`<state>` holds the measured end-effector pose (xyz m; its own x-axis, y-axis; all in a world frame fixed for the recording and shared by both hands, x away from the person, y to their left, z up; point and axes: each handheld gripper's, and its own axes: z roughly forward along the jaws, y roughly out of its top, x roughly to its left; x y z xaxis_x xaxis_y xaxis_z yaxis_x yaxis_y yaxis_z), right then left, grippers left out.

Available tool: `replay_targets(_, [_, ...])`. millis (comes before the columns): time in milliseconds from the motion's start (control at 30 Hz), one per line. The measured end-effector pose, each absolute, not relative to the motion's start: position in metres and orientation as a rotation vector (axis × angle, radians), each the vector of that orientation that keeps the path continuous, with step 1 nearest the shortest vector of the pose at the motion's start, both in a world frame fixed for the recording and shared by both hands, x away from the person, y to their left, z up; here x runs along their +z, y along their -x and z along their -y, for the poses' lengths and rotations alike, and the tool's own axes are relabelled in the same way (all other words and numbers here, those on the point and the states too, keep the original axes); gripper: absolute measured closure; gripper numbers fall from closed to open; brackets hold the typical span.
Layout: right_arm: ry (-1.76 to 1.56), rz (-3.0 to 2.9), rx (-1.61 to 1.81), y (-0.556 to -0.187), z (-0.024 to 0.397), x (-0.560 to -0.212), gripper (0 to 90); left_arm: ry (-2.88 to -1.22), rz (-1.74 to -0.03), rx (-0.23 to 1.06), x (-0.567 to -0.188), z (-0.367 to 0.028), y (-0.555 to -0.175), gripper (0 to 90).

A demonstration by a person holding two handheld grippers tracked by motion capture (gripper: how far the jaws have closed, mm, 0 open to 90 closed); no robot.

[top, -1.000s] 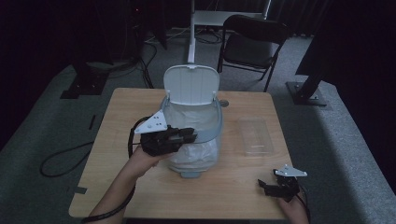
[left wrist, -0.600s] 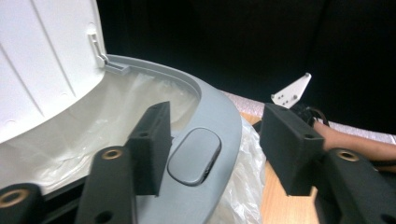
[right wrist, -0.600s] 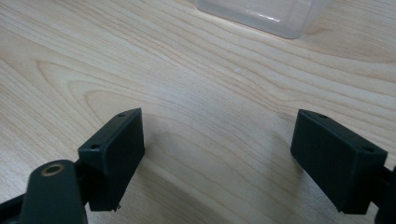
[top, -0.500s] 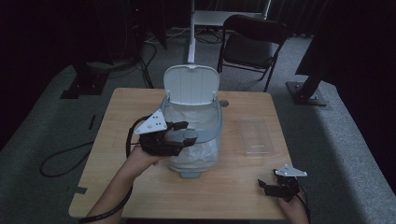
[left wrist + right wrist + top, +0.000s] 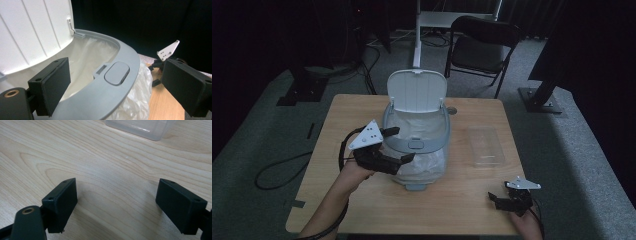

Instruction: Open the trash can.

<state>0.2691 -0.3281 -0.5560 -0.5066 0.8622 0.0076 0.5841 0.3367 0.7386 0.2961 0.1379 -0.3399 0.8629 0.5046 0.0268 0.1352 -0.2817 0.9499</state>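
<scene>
- The small waste bin stands near the middle of the wooden desk, a little toward the far edge, with its white lid tipped up and back on the far side.
- A thin plastic liner fills the bin and bulges out below the grey rim ring on the near side.
- The left claw sits at the bin's left near corner; in the left gripper view the grey rim ring runs between its two jaws.
- Its jaws have just been opening and now stand wide, one inside over the liner and one outside; neither pad presses on the rim.
- The rim's latch button lies midway in that gap, with clear air either side.
- The right claw rests low at the desk's near right corner, close to the near edge, well apart from the bin.
- In the right gripper view its jaws are spread wide over bare wood, with nothing between them.
- A clear plastic tray lies flat to the right of the bin, near the desk's right edge; its near corner shows ahead of the right claw.
- Open desk surface lies between the bin's foot and the near edge, and along the left side beyond the left hand.
- Behind the desk stand a white pole and a dark folding chair on the grey floor.
</scene>
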Motion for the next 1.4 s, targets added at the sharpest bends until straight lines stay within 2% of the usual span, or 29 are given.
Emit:
replay_targets(33, [-1.276, -2.221, 0.985, -0.269, 0.328, -0.556, 16.7, -1.852, -0.491, 0.381, -0.339, -0.139, -0.296, 0.6])
replay_targets(600, [-1.277, -2.22, 0.985, -0.269, 0.328, -0.556, 16.6, -1.842, -0.607, 0.502, -0.343, -0.174, -0.294, 0.6])
replay_targets(867, [-1.277, -2.22, 0.985, -0.269, 0.328, -0.556, 16.6, -1.829, -0.659, 0.512, -0.352, -0.191, -0.295, 0.6])
replay_targets(1400, [-1.278, -2.218, 0.984, -0.269, 0.328, -0.556, 16.5, -1.811, -0.801, 0.546, -0.392, -0.229, -0.303, 0.7])
